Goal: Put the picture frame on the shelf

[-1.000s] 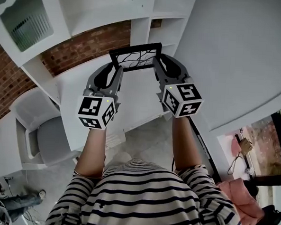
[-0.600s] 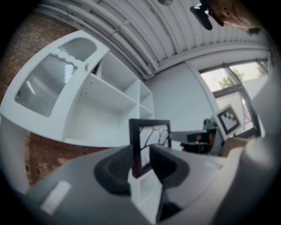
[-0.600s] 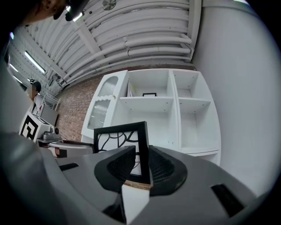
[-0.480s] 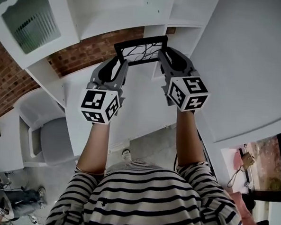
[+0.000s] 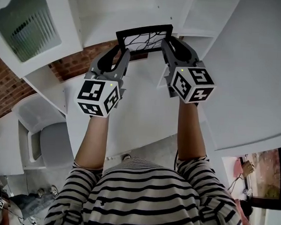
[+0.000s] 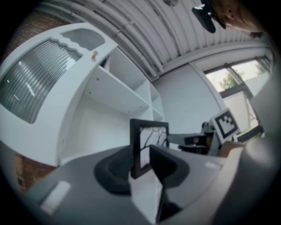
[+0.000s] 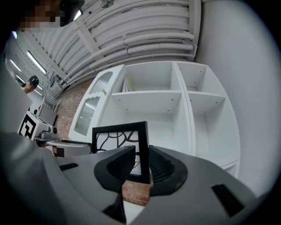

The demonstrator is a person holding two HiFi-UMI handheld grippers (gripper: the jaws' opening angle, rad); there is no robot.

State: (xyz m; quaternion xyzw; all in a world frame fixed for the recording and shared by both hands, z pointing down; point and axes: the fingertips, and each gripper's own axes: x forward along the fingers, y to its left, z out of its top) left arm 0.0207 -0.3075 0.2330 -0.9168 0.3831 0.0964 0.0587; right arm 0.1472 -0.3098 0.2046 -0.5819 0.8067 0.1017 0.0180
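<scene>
No legible text or numbers show, it seems.

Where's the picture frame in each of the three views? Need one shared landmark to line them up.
Head view: picture frame at top centre.
Left gripper view: picture frame at centre, one edge between the jaws.
Right gripper view: picture frame lower centre-left, edge between the jaws.
Shared landmark: white shelf unit behind it.

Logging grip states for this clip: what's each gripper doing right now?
Left gripper: closed on the picture frame, at its left side.
Right gripper: closed on the same frame, at its right side.
</scene>
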